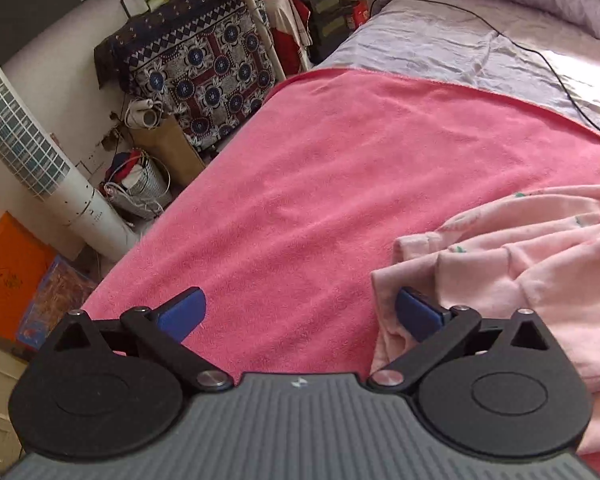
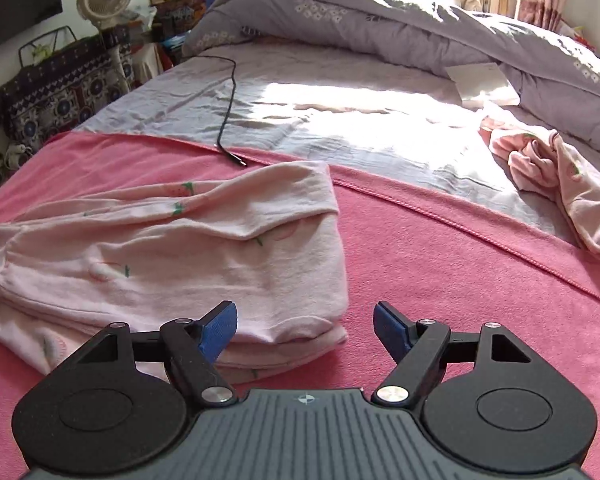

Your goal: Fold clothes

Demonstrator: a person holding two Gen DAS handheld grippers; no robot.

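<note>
On the pink towel (image 2: pixel 440 264) lies a pale pink garment (image 2: pixel 188 248), doubled over in at least 2 layers, its near edge just beyond the right gripper (image 2: pixel 305 322). Both the right and the left gripper (image 1: pixel 300 312) are spread and hold nothing. A 2nd garment (image 2: pixel 556 184) lies crumpled far right on the sheet (image 2: pixel 340 120). I judge the near piece is either mid-fold or finished; which one, I cannot tell.

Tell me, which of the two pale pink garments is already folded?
The garment lying on the pink towel, just ahead of the right gripper, is folded in layers. The other garment sits crumpled on the grey sheet.
</note>
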